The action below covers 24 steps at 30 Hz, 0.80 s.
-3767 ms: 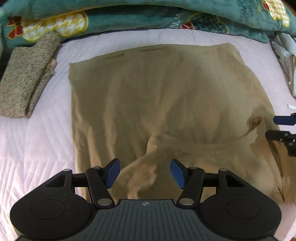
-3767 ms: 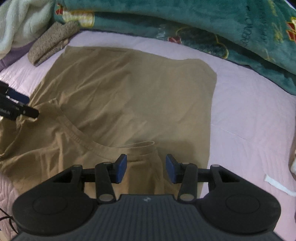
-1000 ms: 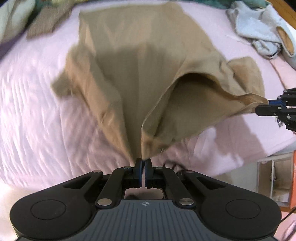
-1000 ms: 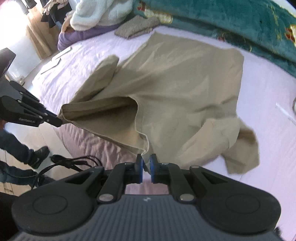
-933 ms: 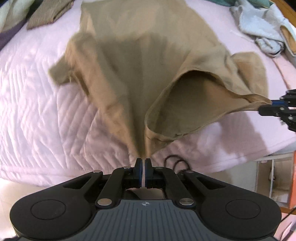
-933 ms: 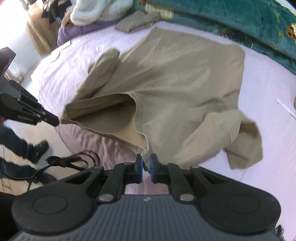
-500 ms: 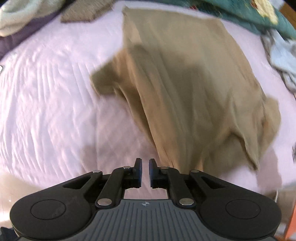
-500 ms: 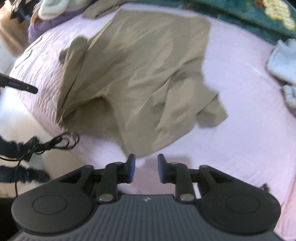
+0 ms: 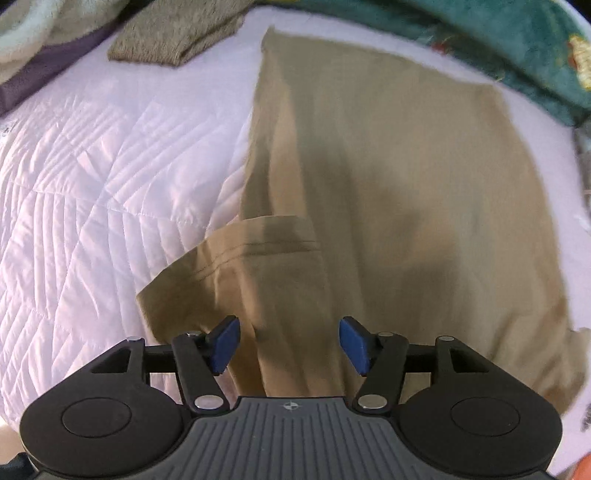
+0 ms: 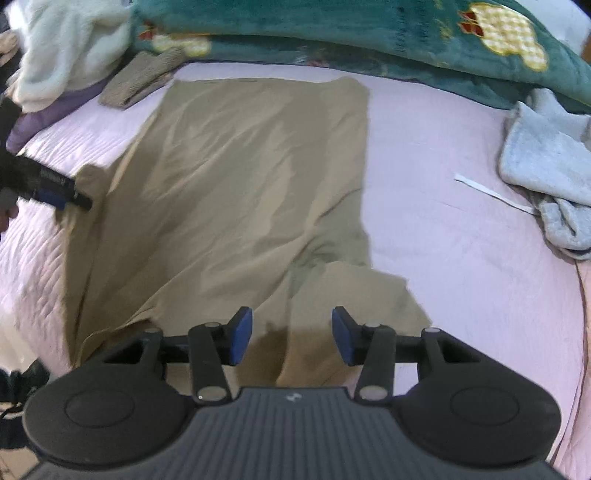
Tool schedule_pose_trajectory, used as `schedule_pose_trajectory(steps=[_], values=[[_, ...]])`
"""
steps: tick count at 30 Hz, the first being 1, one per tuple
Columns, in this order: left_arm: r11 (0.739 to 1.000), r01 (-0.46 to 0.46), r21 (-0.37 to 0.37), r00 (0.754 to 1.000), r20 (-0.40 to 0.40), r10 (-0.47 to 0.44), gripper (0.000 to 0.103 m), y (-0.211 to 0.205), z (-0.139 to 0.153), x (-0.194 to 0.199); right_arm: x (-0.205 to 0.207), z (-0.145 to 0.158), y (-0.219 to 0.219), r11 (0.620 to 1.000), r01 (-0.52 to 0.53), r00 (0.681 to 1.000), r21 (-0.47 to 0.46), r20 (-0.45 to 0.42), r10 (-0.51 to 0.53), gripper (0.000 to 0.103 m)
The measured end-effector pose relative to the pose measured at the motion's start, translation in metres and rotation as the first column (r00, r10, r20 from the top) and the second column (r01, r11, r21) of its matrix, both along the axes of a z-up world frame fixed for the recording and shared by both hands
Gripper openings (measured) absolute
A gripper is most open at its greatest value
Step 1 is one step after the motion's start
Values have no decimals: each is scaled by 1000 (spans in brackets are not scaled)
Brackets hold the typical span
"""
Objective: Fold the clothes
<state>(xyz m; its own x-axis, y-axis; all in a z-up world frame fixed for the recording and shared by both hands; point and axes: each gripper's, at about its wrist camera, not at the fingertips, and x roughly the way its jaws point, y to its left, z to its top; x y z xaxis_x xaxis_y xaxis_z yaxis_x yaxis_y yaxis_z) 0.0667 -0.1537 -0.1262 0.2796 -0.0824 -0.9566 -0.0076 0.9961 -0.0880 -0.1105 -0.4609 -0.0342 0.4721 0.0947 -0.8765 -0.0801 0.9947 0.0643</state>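
Left view: my left gripper is opening, nothing pinched, over the shirt lying on the bed.

Right view: my right gripper is opening above the sleeve; that loose sleeve could bunch and skew the fold.

Shirt on bed, blanket behind
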Motion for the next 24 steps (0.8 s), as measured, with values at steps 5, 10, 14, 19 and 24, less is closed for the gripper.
schedule_pose_trajectory(steps=[5, 10, 14, 19, 24], values=[[1000, -21, 19, 1000, -22, 22, 2, 2, -16, -1, 24, -8, 11, 999, -6, 1000, 43, 13, 5, 48], [999, -44, 0, 999, 25, 44, 1, 19, 2, -19, 43, -9, 49, 992, -113, 994, 62, 20, 112, 48], [997, -76, 3, 994, 79, 75, 1, 40, 31, -40, 47, -9, 69, 988, -136, 991, 66, 7, 136, 48], [983, -181, 26, 979, 102, 178, 2, 85, 44, -76, 45, -14, 80, 989, -145, 989, 41, -9, 145, 48], [978, -207, 18, 978, 22, 207, 15, 110, 11, -103, 35, -20, 81, 992, -127, 991, 27, -37, 128, 48]])
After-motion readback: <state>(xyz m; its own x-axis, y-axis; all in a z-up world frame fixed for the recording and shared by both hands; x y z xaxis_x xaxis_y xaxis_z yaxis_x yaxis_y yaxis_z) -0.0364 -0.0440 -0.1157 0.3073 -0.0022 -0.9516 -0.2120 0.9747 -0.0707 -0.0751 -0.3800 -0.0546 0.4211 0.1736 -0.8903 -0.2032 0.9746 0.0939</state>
